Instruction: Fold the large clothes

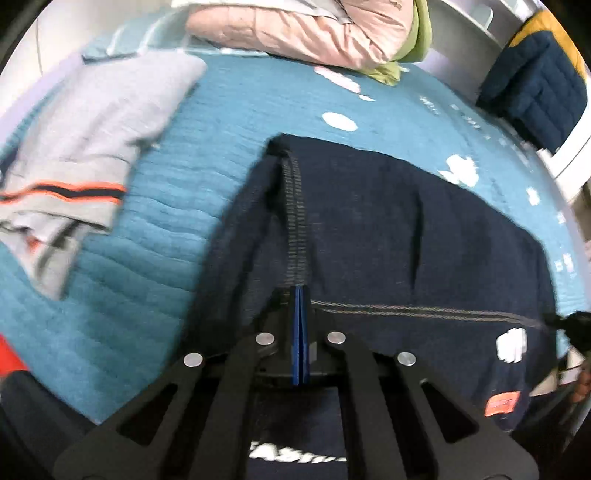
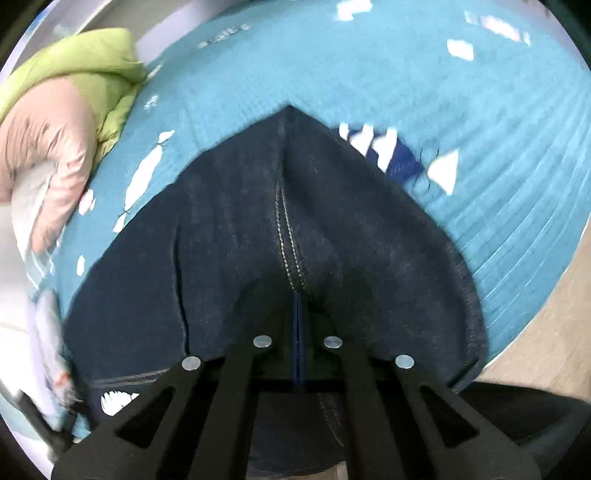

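A navy blue garment [image 1: 388, 229] with grey stitched hems lies on a teal quilted bed cover [image 1: 155, 258]. My left gripper [image 1: 300, 291] is shut on its stitched hem, which runs away from the fingers toward a far corner. My right gripper [image 2: 298, 295] is shut on another stitched hem of the same navy garment [image 2: 229, 229], which drapes away from it to a point. In the left wrist view the right gripper [image 1: 576, 325] shows at the right edge, holding the hem. An orange label [image 1: 502, 404] and white print [image 1: 295, 456] show on the garment.
A folded grey garment with orange and navy stripes [image 1: 85, 147] lies at the left of the bed. A pink and green padded jacket [image 1: 314, 29] lies at the far edge, also in the right wrist view [image 2: 55, 122]. A navy and yellow quilted item [image 1: 539, 81] sits on white furniture. Wooden floor [image 2: 546, 325] is right of the bed.
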Demonstrator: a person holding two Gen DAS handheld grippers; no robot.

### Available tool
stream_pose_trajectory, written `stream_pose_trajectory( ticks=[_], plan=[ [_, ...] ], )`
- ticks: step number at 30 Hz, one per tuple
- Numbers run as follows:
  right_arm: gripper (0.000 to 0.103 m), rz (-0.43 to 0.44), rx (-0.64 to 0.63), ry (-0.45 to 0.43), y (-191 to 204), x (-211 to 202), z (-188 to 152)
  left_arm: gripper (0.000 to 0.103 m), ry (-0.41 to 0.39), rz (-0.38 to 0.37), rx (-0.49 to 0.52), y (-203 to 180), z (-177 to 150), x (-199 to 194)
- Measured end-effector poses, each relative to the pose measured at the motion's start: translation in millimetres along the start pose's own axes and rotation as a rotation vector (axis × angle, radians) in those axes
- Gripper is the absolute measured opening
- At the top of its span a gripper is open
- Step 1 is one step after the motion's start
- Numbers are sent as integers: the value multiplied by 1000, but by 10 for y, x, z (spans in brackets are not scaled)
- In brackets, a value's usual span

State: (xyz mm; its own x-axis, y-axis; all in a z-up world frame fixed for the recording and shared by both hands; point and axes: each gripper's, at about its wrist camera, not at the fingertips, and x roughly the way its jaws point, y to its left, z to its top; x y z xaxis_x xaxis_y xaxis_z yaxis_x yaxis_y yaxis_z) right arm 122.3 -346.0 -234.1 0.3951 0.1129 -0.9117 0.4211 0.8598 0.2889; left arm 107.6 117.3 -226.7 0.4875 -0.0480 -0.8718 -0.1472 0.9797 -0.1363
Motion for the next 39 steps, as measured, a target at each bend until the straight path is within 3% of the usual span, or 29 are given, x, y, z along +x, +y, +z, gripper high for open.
stream_pose_trajectory(
  ticks=[1, 4, 9, 15, 17, 19, 21, 24, 26, 28, 29, 30, 32, 37, 39],
  plan=[
    [2, 7, 16, -9, 0, -60, -24, 2, -4, 34, 11, 5, -22, -42],
    [3, 71, 57, -34, -25, -230, -40, 2, -7, 20, 1, 81, -85, -201],
    [6, 150, -72, -79, 320, -517, -187, 2, -9, 19, 31, -53, -146, -360],
    [6, 180, -414, 31, 1212, -356, -858, 3, 13, -91, 181, -854, -351, -371],
    [4, 181, -459, 54, 1415, -260, -995, 3, 44, -128, 218, -1118, -444, -293],
    [3, 180, -534, 105, 1610, -93, -1143, 2, 48, -112, 286, -1320, -560, -229],
    [3, 108, -570, 143, 1604, 120, -1213, 2, 29, -80, 333, -1364, -636, -156],
    [0, 204, -468, 217, 1425, 258, -1033, 2, 52, -116, 298, -1196, -666, -86],
    [0, 204, -415, 202, 1280, 247, -898, 2, 46, -85, 307, -1088, -679, -120],
    [0, 89, -378, 159, 1120, 236, -797, 2, 31, 41, 288, -894, -652, -89],
    [0, 7, -361, 131, 1013, 235, -724, 2, 38, 27, 254, -797, -640, -93],
    [0, 39, -311, 150, 908, 227, -656, 2, 47, -12, 198, -663, -600, -95],
    [0, 79, -189, 181, 701, 218, -537, 2, 50, 7, 139, -509, -529, -121],
    [0, -80, -193, 71, 627, 36, -430, 2, 30, 54, 94, -299, -449, -215],
    [0, -49, -158, 71, 534, 22, -357, 2, 38, 43, 85, -259, -426, -177]
  ],
)
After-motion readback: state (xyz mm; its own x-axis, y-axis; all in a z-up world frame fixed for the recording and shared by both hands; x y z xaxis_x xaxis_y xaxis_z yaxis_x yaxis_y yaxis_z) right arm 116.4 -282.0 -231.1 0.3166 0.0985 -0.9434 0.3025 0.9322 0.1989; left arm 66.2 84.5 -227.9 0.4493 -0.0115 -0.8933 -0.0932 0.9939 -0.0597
